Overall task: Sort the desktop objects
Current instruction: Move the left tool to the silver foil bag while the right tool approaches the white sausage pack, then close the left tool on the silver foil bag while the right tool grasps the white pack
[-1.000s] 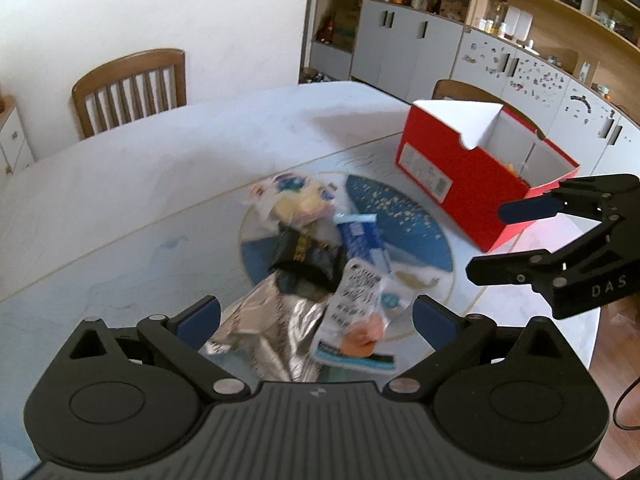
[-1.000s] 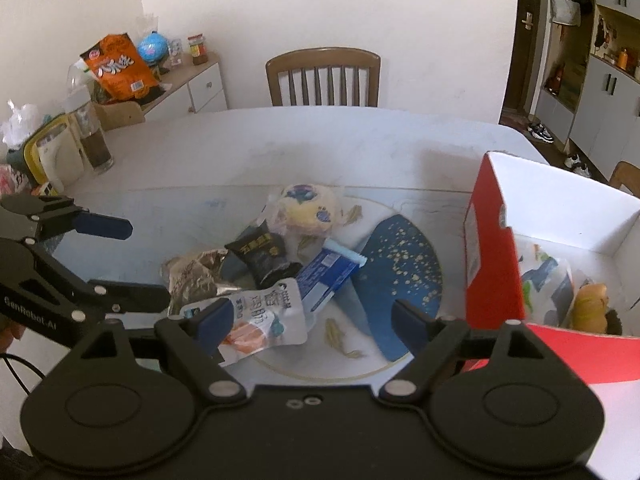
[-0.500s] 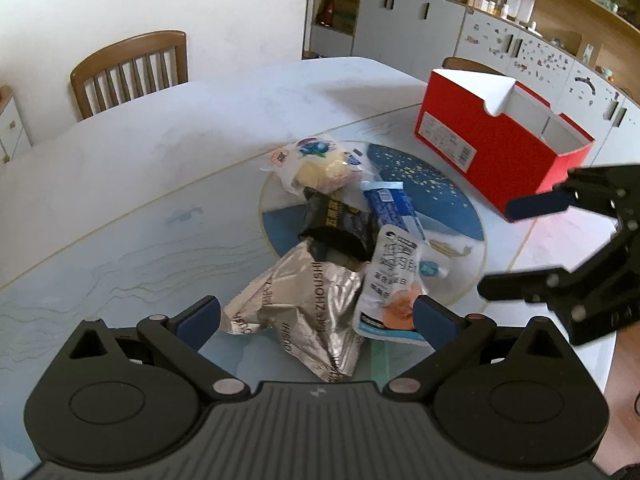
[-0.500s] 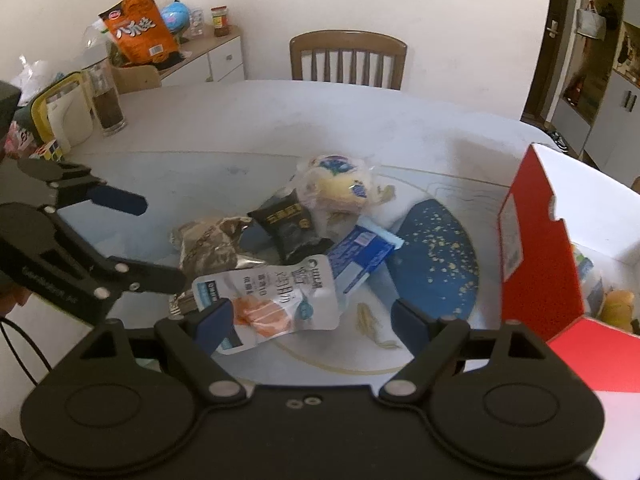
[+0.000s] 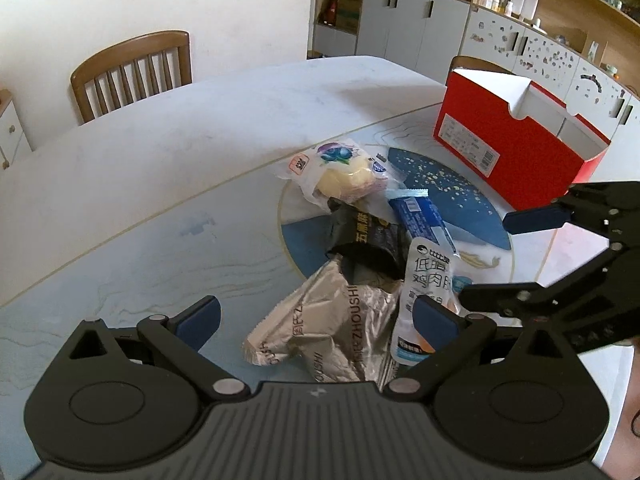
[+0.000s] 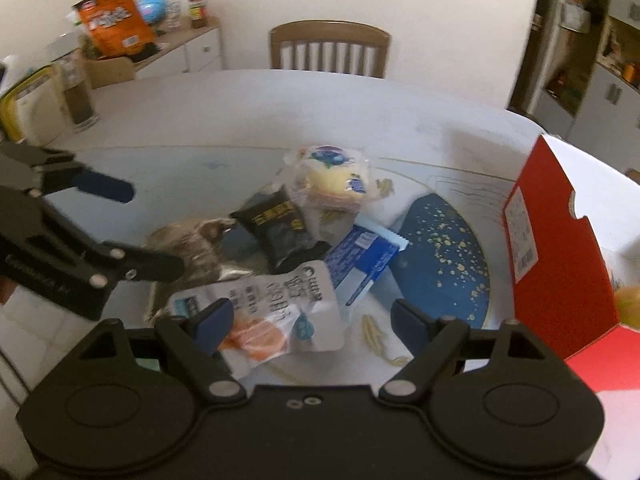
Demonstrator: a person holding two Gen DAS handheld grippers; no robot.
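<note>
Both grippers poised over snack pile, nothing held.

R gripper (image 6: 306, 316) wide open, empty, right above white chicken pouch (image 6: 280, 304); pouch long axis runs away from it toward red box (image 6: 556, 248) side. L gripper (image 5: 316, 316) open, empty, over silver pack (image 5: 328, 328). R nearer the pouch.

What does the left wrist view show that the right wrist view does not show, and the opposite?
Only the left wrist view: the grey cabinets and shelves behind the red box.

Only the right wrist view: an orange snack bag on a sideboard, a glass jar on the table, and a yellowish item inside the box.

Both: the snack pile with the silver packet, the white chicken pouch, the wooden chair, and both open grippers.
</note>
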